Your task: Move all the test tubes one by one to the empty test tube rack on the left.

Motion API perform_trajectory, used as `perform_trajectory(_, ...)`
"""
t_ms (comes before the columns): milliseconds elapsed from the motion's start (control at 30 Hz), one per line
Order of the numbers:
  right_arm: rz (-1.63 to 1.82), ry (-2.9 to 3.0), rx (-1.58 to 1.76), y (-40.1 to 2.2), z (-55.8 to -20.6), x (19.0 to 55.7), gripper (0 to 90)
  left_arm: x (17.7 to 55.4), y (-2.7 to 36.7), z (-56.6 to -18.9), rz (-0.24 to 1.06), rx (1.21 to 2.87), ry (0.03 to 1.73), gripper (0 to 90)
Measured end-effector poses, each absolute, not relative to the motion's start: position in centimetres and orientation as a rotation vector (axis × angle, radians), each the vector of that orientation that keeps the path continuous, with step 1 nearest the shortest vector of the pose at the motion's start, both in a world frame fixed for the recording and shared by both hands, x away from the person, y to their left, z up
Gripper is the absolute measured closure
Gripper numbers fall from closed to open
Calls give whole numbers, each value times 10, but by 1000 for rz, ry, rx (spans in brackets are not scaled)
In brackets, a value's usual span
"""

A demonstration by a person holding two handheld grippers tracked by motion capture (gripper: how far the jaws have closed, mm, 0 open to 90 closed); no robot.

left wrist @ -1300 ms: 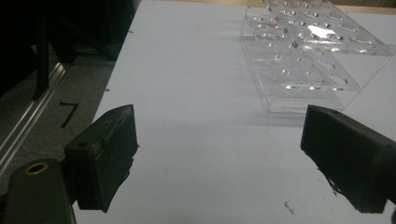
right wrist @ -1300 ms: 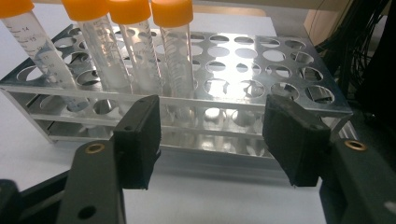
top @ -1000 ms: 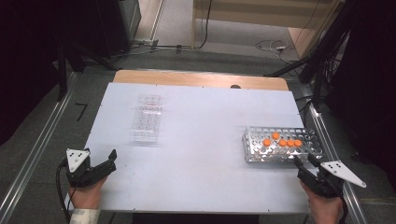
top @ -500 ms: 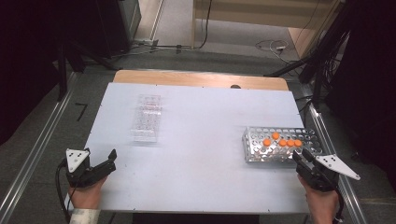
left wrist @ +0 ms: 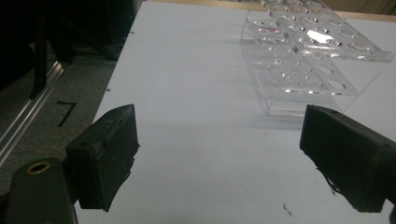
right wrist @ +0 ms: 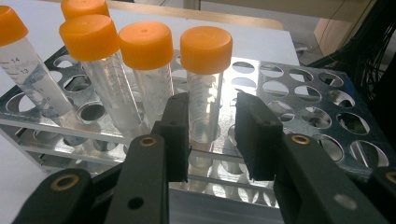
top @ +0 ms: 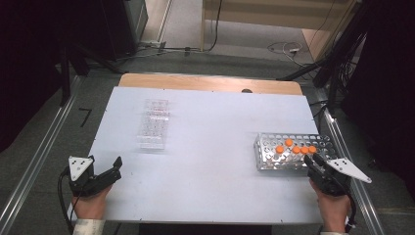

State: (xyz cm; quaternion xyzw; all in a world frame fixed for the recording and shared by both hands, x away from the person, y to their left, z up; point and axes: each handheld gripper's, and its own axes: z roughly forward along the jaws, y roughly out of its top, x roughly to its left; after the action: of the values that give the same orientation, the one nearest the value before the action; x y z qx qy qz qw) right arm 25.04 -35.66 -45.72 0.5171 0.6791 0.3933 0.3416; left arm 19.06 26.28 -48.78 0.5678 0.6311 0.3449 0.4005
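Observation:
A metal tube rack (top: 268, 162) stands at the table's right and holds several clear tubes with orange caps (top: 296, 149). My right gripper (top: 315, 163) is at the rack's near right corner. In the right gripper view its jaws (right wrist: 212, 135) have just been closing on either side of the rightmost tube (right wrist: 204, 70). A gap still shows beside the tube, so the pads are not pressing it. A clear plastic rack (top: 154, 125) lies empty at the table's left. My left gripper (top: 116, 167) rests wide open near the front left corner, short of the clear rack (left wrist: 303, 60).
The white table top (top: 210, 161) has aluminium rails along both sides. A wooden board edge (top: 205, 82) runs along the back. Cables and dark stands sit on the floor beyond the table.
The right gripper has crept forward up to the metal rack and its jaws have narrowed. The left gripper has stayed where it was.

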Motion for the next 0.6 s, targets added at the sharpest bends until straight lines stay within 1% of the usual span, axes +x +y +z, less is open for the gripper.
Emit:
perform_trajectory(333, 1040, 1767, 1347, -356, -458, 257, 650, 190, 263, -488, 872, 1435, 1594, 119)
perform_trajectory(533, 1067, 1762, 1359, -358, -459, 260, 677, 190, 263, -488, 872, 1433, 1594, 119)
perform_trajectory(600, 1076, 1763, 1358, -358, -459, 261, 705, 190, 263, -488, 872, 1432, 1594, 118)
